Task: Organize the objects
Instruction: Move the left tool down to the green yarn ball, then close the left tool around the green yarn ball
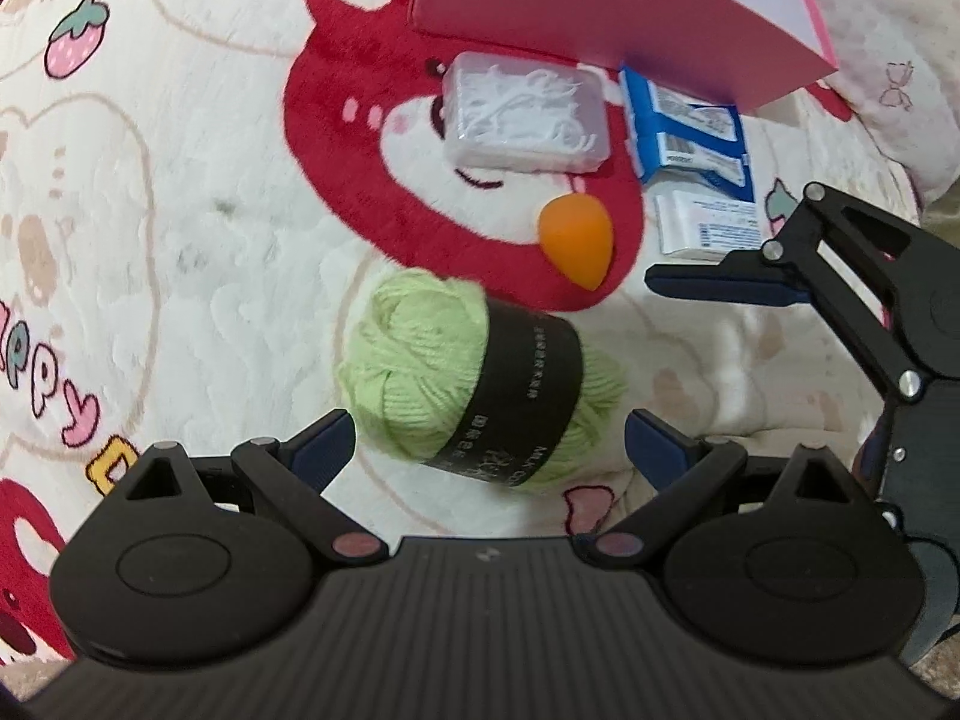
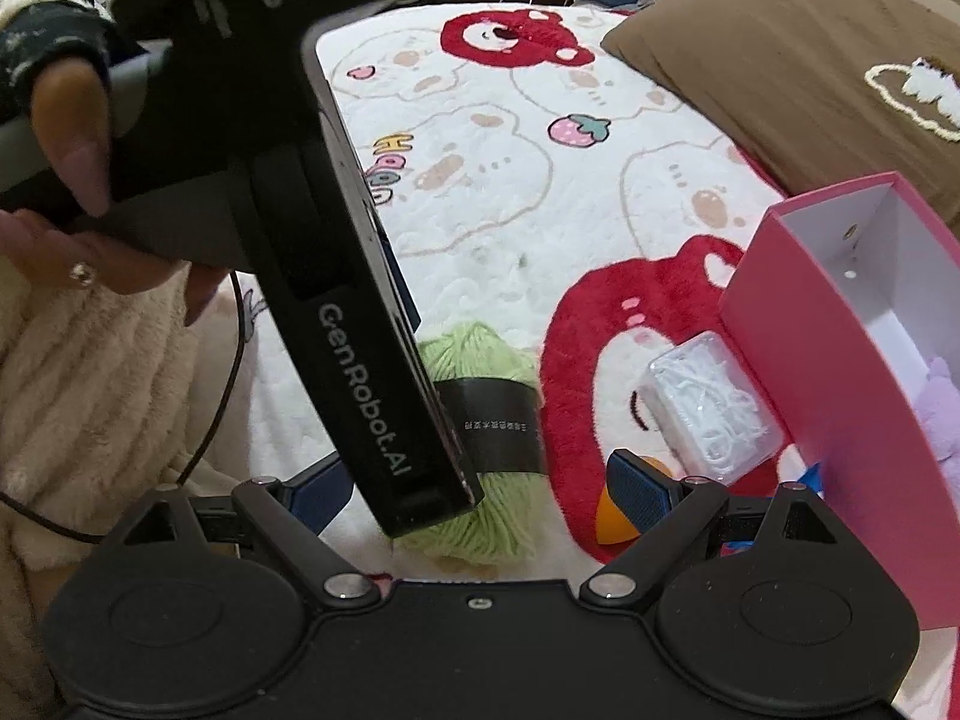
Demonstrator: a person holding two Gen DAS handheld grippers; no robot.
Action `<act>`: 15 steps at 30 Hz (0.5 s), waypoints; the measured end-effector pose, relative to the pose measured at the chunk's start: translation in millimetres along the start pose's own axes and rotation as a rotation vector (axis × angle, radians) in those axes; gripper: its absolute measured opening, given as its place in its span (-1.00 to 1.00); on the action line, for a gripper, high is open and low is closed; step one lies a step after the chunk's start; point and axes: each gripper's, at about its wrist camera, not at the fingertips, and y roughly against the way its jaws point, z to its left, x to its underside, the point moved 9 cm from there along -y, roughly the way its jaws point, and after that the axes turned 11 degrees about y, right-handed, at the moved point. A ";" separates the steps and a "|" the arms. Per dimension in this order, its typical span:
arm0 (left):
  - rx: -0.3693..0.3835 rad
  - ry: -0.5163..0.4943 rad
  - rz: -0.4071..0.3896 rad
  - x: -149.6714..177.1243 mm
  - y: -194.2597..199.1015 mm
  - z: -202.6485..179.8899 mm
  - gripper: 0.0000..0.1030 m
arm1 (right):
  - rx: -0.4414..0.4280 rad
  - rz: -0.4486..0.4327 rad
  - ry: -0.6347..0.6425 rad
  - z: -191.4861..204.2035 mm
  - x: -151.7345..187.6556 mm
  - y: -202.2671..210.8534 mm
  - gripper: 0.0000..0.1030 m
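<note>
A light green yarn ball with a black band lies on the bear-print blanket. My left gripper hovers open just over it, one blue pad on each side and neither pressing. In the right wrist view my right gripper is open too. The left tool's black housing crosses in front of it and hides part of the yarn ball. An orange teardrop sponge lies just beyond the yarn, beside the right fingertip.
An open pink box stands at the right with a purple soft thing inside. Against it lie a clear case of white floss picks and blue-and-white packets. A brown pillow is behind. A hand holds the left tool.
</note>
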 end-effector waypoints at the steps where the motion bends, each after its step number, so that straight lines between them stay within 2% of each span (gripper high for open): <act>1: -0.010 0.005 0.001 0.5 -2.6 2.4 0.89 | -0.003 0.000 -0.001 1.0 0.8 -3.1 0.81; 6: -0.018 0.064 0.021 -1.6 -11.0 17.6 0.89 | -0.003 0.033 -0.073 1.0 4.1 -22.2 0.80; 12: 0.024 0.154 0.023 -5.2 -19.3 26.3 0.89 | 0.022 0.053 -0.026 8.1 8.8 -39.6 0.79; 15: 0.033 0.174 0.012 -6.5 -21.8 25.0 0.89 | 0.064 0.093 0.019 7.4 16.1 -55.7 0.77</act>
